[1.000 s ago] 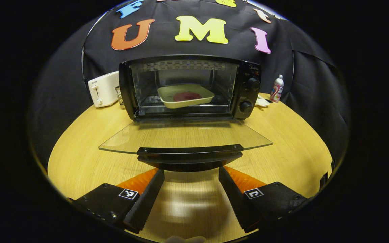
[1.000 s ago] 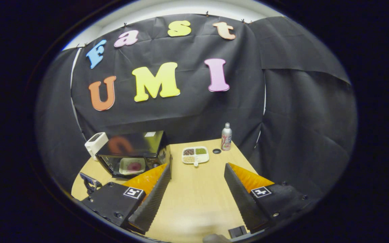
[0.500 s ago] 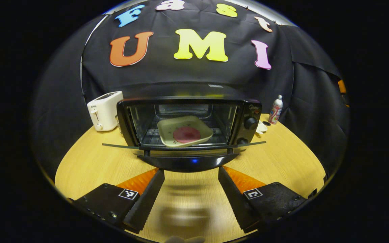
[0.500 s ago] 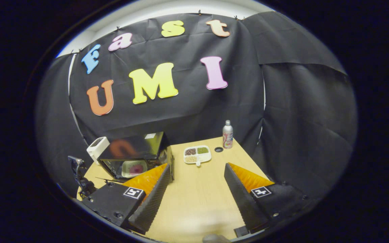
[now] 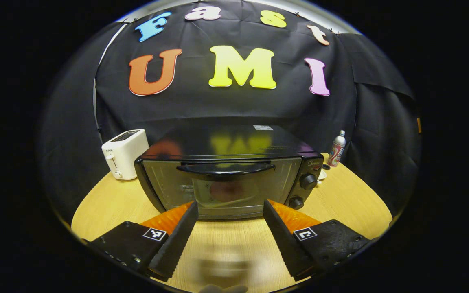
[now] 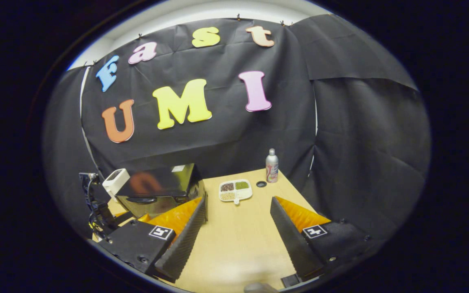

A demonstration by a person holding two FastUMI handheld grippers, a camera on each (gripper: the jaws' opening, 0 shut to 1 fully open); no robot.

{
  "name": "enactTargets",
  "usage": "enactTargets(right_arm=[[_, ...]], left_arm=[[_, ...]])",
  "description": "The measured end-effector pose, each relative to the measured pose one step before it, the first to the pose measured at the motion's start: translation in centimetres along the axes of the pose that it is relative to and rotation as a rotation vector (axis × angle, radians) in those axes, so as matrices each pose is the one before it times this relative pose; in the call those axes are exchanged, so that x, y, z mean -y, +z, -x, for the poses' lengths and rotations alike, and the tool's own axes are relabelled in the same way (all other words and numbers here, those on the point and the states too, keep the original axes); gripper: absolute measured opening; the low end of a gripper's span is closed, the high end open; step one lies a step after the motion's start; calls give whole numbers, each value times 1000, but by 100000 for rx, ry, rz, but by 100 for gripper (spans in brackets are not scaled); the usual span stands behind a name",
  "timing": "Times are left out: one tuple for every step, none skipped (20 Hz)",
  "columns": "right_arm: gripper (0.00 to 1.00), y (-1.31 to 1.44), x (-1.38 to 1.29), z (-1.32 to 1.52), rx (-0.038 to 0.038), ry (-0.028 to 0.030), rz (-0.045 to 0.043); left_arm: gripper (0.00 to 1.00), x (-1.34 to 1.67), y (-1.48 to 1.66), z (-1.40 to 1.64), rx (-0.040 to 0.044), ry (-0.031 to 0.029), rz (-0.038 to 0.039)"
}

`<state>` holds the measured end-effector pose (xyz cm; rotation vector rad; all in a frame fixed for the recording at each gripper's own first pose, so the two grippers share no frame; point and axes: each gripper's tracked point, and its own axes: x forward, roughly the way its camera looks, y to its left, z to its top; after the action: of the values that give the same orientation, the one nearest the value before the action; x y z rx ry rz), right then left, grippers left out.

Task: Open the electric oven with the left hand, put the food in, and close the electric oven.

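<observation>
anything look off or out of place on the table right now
Nothing stands out. The electric oven sits square on the table with its door shut and the plate of food dimly visible behind the glass. The toaster, bottle and divided snack tray all sit upright and unspilled.

Left gripper (image 5: 230,240): two wedge-shaped fingers with finely serrated inner faces, each rising from a black block that bears a small square black-and-white marker and, on the left-hand block, a row of small screws along the edge. Right gripper (image 6: 237,240): the same construction, with ribbed outer panels on the fingers, one square marker per black block and round screw heads near the block corners. In the right gripper view the left gripper (image 6: 96,203) also appears farther off as a dark upright frame with thin cables running down it.
</observation>
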<state>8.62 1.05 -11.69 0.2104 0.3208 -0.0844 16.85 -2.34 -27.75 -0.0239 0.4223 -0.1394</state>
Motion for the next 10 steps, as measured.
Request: enactTargets(right_arm=[[95, 202, -111, 133, 388, 480, 330], [95, 169, -161, -37, 637, 328, 523], [96, 20, -254, -30, 222, 549, 462], [96, 130, -262, -42, 593, 975, 713], [96, 144, -113, 38, 574, 463, 968], [95, 141, -145, -4, 467, 405, 1084], [95, 92, -327, 31, 568, 915, 726], [96, 251, -359, 100, 801, 893, 789], [96, 500, -422, 38, 1502, 1372, 1130], [96, 422, -464, 111, 1254, 1168, 1579]], left_arm=[[98, -117, 347, 392, 949, 101, -97], [98, -130, 382, 477, 1208, 701, -152], [97, 103, 361, 410, 1023, -299, 805], [97, 140, 469, 512, 824, 36, 727], [96, 61, 699, 482, 873, 11, 74], [97, 34, 1025, 690, 1658, 695, -194], [97, -11, 1486, 847, 2882, 618, -487], [96, -47, 1523, 943, 3325, 641, -452], [96, -6, 1858, 1058, 3348, 366, 263], [96, 71, 1635, 995, 3437, 154, 794]])
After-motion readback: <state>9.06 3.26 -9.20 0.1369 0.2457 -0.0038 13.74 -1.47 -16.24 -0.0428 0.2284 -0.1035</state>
